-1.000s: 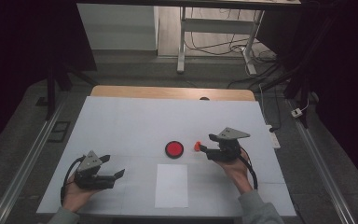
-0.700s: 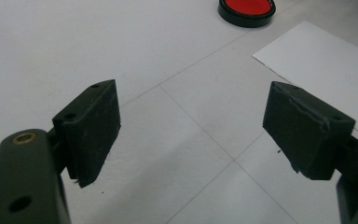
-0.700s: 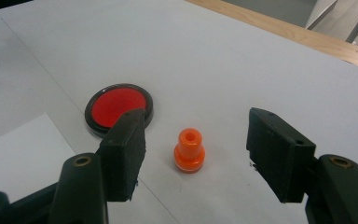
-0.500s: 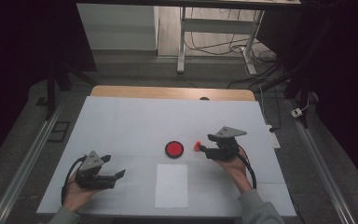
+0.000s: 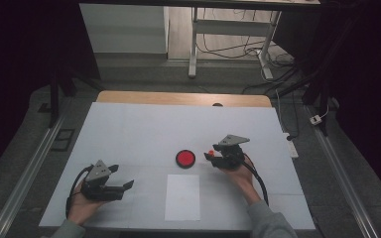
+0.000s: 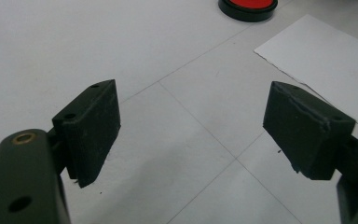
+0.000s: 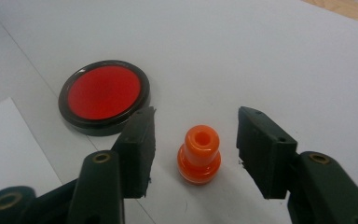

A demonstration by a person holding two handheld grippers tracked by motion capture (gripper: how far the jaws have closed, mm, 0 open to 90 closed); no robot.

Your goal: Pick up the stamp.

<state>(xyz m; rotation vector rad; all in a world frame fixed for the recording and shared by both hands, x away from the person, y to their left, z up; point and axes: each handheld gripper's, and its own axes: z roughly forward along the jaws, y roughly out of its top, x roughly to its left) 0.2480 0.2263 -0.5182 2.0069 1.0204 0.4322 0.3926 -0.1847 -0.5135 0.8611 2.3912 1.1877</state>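
Standing between the closing right tongs [image 7: 193, 154], untouched: orange stamp [image 7: 199, 155].

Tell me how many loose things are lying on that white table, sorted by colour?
Red: 1, the round pad in a black rim
Orange: 1, the small stamp, standing upright between the jaws of the right gripper, pads not touching it
White: 1, the sheet of paper
Total: 3
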